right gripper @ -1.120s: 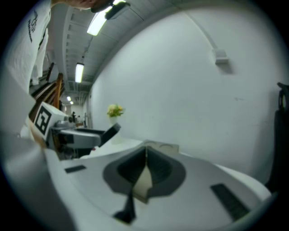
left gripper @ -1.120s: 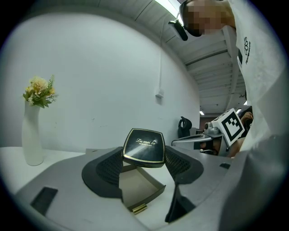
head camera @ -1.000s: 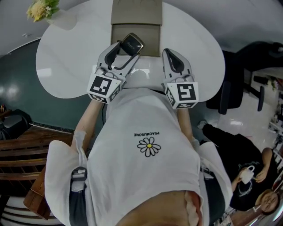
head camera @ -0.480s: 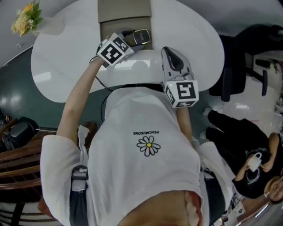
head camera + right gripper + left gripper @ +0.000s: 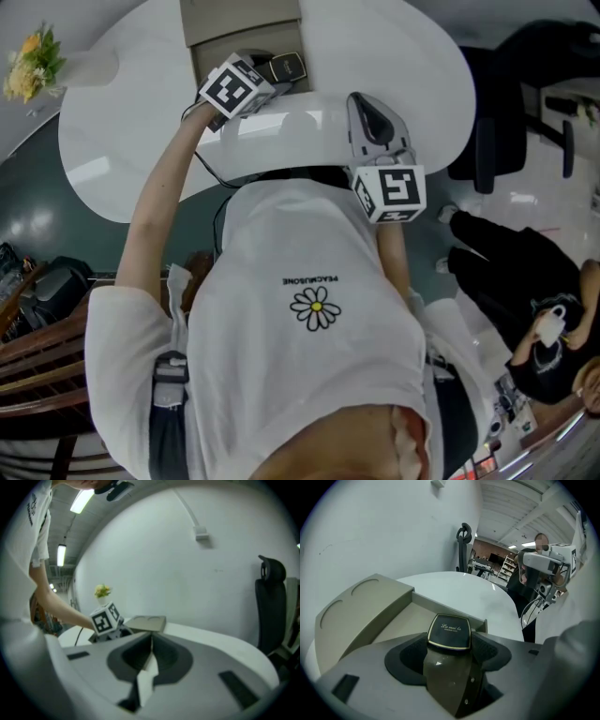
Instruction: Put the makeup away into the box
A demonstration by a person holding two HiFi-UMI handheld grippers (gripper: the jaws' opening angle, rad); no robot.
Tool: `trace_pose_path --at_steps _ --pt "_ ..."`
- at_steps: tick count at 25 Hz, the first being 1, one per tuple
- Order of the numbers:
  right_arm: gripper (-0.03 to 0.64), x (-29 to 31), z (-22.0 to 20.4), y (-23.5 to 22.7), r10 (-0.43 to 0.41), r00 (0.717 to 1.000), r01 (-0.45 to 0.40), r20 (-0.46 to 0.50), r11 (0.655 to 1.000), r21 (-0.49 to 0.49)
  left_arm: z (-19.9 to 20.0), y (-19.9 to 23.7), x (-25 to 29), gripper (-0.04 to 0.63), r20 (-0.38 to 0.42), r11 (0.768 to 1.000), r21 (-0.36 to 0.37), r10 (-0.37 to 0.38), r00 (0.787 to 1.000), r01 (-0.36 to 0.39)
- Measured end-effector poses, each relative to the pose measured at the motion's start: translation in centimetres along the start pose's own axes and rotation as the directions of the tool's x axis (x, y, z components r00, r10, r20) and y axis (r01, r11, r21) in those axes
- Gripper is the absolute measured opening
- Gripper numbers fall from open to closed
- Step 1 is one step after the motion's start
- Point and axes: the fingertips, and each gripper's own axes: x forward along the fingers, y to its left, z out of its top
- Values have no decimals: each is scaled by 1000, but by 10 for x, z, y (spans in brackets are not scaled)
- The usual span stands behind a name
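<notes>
Well, glossy square compact (image 5: 450, 631), left tool (image 5: 450, 643).

On the head: looks steeply down over the person's shoulders, well back from the box (image 5: 239, 19), seen at the frame's top on the white table (image 5: 103, 141). On the left gripper (image 5: 279, 70): sits low and close at the box's near edge, faces across its open tray, with the compact (image 5: 450, 632) large in the foreground. On the right gripper (image 5: 364, 105): sits farther from the box, off to its right, faces leftward across the table toward it. Shares the box and the left gripper with the head view; shows the box lid small, beyond the left gripper.
</notes>
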Motion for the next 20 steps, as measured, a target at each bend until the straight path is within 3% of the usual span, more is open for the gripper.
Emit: trace_pose_path --at_steps 9,12,15,17,18,20 --pt "31 1 0 -2 6 1000 -6 -3 1000 -1 2 2 6 310 -14 1000 -25 -10 1000 9" --pt "31 5 1 0 24 1000 -25 -10 999 -29 9 9 0 308 12 999 -26 35 999 -34" --pt "31 15 10 1 49 999 -51 -17 992 -113 30 23 -20 308 92 994 -64 96 991 -90" --pt "31 23 25 2 59 998 -58 5 986 -154 50 34 -45 290 182 983 -104 169 969 -152" --pt "31 28 34 3 62 998 -57 21 984 -168 61 41 -62 230 235 972 -125 224 946 -199" --pt "31 37 54 4 61 996 -49 59 981 -189 82 53 -100 121 345 934 -178 353 870 -308"
